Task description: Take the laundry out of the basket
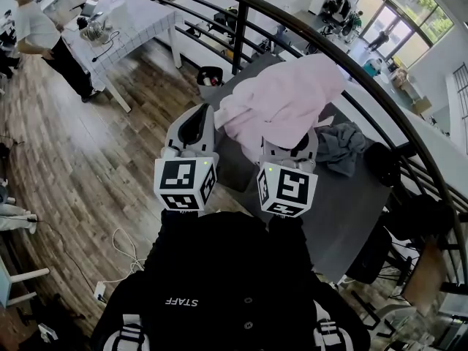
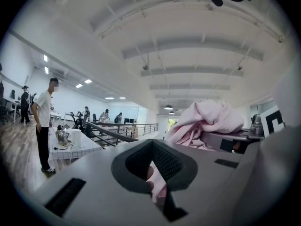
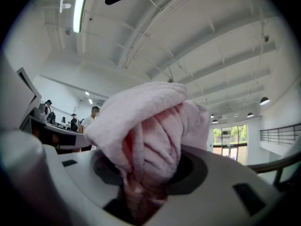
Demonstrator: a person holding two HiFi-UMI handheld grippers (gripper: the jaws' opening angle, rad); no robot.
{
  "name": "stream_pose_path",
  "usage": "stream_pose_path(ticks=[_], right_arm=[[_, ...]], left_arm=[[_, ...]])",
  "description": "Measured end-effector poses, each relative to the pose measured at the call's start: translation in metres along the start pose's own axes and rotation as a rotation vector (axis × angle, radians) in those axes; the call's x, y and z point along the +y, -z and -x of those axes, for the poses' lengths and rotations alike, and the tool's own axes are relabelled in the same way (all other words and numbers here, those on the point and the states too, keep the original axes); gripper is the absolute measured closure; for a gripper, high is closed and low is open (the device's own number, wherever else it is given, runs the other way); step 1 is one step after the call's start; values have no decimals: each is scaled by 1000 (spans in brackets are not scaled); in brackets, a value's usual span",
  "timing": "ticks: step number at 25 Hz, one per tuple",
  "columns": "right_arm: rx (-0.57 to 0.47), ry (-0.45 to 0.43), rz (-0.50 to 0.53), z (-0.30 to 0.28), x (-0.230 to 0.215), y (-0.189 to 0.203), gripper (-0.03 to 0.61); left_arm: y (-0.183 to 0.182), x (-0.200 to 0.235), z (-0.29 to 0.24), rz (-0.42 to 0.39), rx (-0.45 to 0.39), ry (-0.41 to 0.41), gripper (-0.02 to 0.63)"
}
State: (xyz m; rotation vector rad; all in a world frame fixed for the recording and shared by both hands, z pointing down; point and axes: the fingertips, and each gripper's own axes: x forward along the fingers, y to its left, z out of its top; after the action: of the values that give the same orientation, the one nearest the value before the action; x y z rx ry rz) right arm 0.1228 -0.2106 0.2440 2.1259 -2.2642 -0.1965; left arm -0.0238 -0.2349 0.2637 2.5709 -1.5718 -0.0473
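Observation:
A pink garment (image 1: 284, 99) hangs bunched in the air over the grey table (image 1: 344, 218), held from both sides. My left gripper (image 1: 207, 115) is at the garment's left edge; in the left gripper view a thin strip of the pink garment (image 2: 159, 186) is pinched between the jaws of the left gripper (image 2: 153, 173), and the rest of it (image 2: 207, 121) billows to the right. My right gripper (image 1: 289, 148) is under the middle of the garment. In the right gripper view a thick wad of pink garment (image 3: 146, 135) fills the jaws of the right gripper (image 3: 145, 185). No basket shows.
A grey garment (image 1: 342, 146) and a dark bundle (image 1: 383, 164) lie on the table to the right. A black railing (image 1: 241, 28) curves behind it, with a small black bin (image 1: 210, 76) at its foot. A person (image 1: 44, 36) stands by a white checked table (image 1: 135, 20) far left.

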Motion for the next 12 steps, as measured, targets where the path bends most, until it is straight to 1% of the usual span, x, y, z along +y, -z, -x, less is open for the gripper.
stream_pose_path(ticks=[12], right_arm=[[-4, -5, -5, 4, -1, -2, 368]], left_arm=[[2, -1, 0, -17, 5, -7, 614]])
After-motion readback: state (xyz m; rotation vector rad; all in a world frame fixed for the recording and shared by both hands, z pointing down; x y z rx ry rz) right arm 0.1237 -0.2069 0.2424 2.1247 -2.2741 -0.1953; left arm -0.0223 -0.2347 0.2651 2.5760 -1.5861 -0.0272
